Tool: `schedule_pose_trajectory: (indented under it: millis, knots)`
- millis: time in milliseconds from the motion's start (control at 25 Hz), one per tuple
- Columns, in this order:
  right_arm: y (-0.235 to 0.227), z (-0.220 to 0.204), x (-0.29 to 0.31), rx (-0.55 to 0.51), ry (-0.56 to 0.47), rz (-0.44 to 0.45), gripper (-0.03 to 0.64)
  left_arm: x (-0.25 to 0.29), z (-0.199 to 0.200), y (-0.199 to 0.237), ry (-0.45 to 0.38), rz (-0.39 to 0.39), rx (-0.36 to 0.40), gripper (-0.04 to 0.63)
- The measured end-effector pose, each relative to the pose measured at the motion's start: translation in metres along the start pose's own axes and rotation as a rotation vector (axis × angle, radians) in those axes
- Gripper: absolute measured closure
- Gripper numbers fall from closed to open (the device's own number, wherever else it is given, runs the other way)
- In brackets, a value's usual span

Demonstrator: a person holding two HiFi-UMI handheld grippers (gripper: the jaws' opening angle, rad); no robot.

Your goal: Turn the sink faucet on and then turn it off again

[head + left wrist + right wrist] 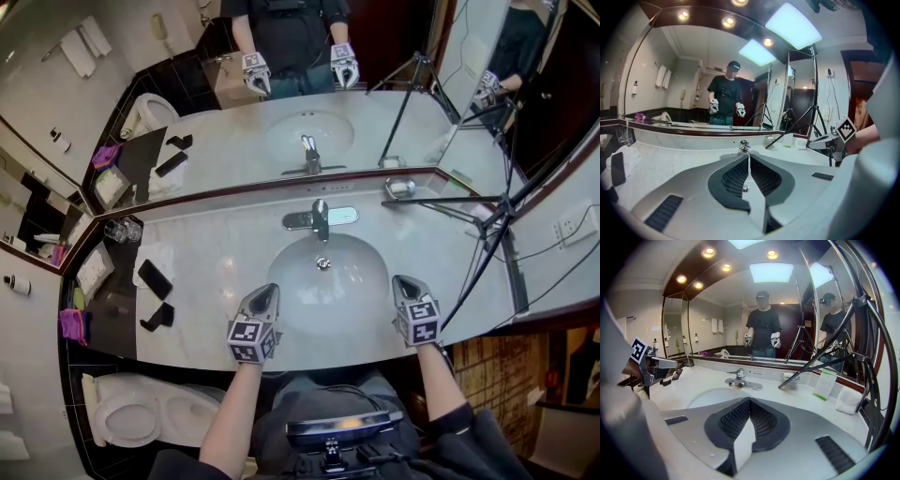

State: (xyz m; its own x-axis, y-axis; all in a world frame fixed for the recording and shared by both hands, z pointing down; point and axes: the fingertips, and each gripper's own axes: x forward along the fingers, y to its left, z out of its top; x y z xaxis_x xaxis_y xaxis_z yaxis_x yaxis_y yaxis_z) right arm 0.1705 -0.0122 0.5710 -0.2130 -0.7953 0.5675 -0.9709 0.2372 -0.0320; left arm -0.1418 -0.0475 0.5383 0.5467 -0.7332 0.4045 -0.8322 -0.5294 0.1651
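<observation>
Faucet (319, 218) sits at the centre of the head view, on the counter behind the sink (361, 291), with its lever lying low and no water visible at the spout, so it looks off and untouched. Below it, at the near rim of the basin, the left gripper (269, 291) and the right gripper (403, 281) hover on either side, well apart from the faucet. Both are clenched with nothing between the jaws.

The likely trouble is slipping. Closed jaws nudging a smooth chrome lever could skate off it, or lift it too sharply and splash. To the right of the faucet a tripod leg (441, 201) crosses the counter beside a soap dish (400, 187), and a wide reach with the right gripper could catch either one.

The right gripper view shows the faucet (737, 376) in side profile at centre left, with the lever's tilt readable. It also shows a folded card (825, 383) at the right. The left gripper view sees the faucet (744, 146) nearly end-on, just above its jaw tips. Only the head view shows the dark objects (155, 278) on the left of the counter.
</observation>
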Motion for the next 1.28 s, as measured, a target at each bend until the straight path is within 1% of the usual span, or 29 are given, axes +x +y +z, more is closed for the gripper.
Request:
schedule_pose_trajectory:
  millis: [160, 280, 360, 480, 600, 760, 880, 960, 1080, 1280]
  knots:
    - [0.005, 0.004, 0.014, -0.006, 0.005, 0.017, 0.598, 0.02, -0.001, -0.002, 0.031, -0.026, 0.055, 0.573]
    - [0.009, 0.006, 0.028, -0.023, 0.014, 0.026, 0.598, 0.041, 0.001, -0.006, 0.055, -0.054, 0.121, 0.567]
    - [0.013, 0.008, 0.035, -0.03, 0.025, 0.032, 0.598, 0.056, 0.002, -0.012, 0.078, -0.076, 0.172, 0.547]
    - [0.019, 0.008, 0.045, -0.036, 0.031, 0.042, 0.598, 0.08, 0.0, -0.017, 0.098, -0.105, 0.255, 0.492]
    - [0.021, 0.007, 0.053, -0.039, 0.041, 0.051, 0.598, 0.104, -0.002, -0.019, 0.113, -0.101, 0.394, 0.454]
    - [0.021, 0.004, 0.062, -0.046, 0.058, 0.057, 0.598, 0.132, 0.001, -0.02, 0.128, -0.062, 0.62, 0.386]
    - [0.021, 0.003, 0.071, -0.059, 0.065, 0.061, 0.598, 0.155, -0.001, -0.018, 0.145, -0.052, 0.796, 0.376]
    - [0.021, 0.003, 0.076, -0.069, 0.066, 0.064, 0.598, 0.171, -0.004, -0.015, 0.158, -0.046, 0.897, 0.376]
    - [0.021, 0.0, 0.083, -0.072, 0.066, 0.067, 0.598, 0.195, -0.007, -0.01, 0.173, -0.038, 1.003, 0.376]
    - [0.022, -0.009, 0.096, -0.064, 0.077, 0.076, 0.598, 0.225, -0.011, -0.009, 0.173, -0.045, 1.122, 0.376]
